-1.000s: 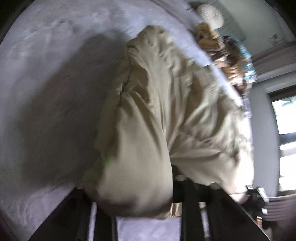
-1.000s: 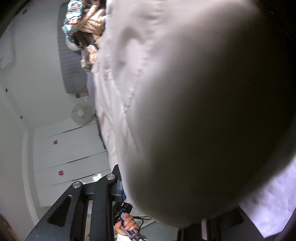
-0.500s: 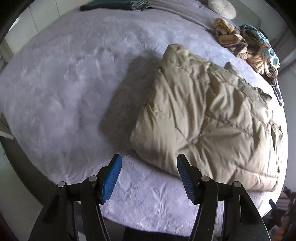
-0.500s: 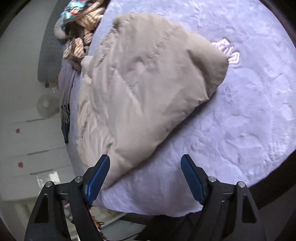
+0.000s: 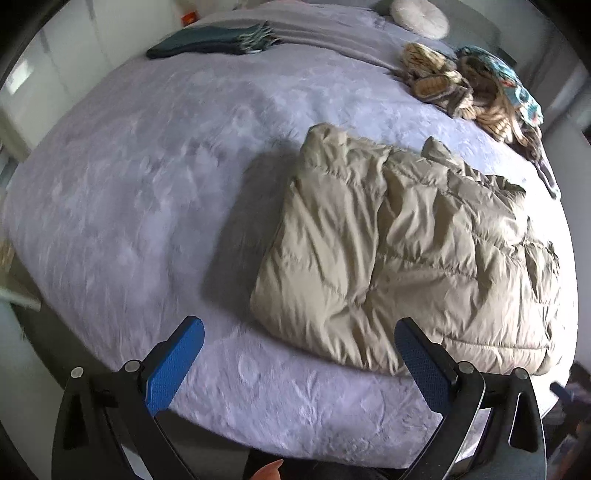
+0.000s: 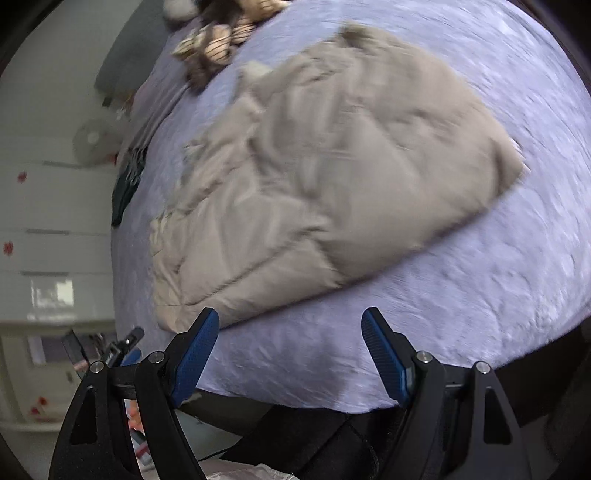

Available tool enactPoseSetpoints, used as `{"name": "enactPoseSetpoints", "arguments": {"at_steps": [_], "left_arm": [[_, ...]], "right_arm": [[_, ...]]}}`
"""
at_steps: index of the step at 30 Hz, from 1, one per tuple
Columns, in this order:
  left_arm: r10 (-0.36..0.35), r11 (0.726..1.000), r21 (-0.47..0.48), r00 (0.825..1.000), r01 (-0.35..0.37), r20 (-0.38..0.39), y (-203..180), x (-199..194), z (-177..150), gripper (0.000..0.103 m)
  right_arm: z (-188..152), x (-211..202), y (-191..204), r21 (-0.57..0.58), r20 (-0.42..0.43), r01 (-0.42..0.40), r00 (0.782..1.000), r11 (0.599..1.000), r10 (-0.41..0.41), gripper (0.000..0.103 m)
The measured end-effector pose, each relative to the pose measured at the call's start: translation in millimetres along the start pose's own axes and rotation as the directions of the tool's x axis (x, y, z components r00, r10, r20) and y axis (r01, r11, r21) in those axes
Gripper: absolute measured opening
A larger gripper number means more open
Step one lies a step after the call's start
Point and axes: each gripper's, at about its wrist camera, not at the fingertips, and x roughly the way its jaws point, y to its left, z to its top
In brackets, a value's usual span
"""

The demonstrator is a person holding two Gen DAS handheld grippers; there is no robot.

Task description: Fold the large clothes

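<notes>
Right view blurred; beige puffer jacket detail indistinct. Jacket lies folded on the lilac bedspread ahead of both tools, long axis running away rightward. Left gripper jaws have just been opening, nothing between; right gripper jaws apart, empty.

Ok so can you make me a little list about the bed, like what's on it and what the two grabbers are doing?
bed: covered by a pale purple fuzzy blanket
big thing: beige puffy jacket, folded over, lying flat on the blanket
left gripper: open, nothing between its jaws, which have just been opening; above the near edge of the bed
right gripper: open, nothing held, jaws just opened
far side: pile of patterned clothes, a dark folded cloth, a round white cushion
</notes>
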Motion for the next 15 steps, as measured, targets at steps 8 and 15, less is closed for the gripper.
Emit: {"name": "enactPoseSetpoints", "arguments": {"at_steps": [8,15], "left_arm": [[-0.017,0.993,0.117,0.999,0.022,-0.04,-0.7,20.6,41.7,0.103],[-0.06,0.984,0.159,0.993,0.075,-0.098,9.0,50.6,68.4,0.103]], "right_arm": [[1.4,32.3,64.8,-0.145,0.014,0.079,0.997,0.986,-0.077,0.103],[13.4,55.8,89.4,-0.114,0.016,0.158,0.987,0.981,-0.157,0.103]]}}
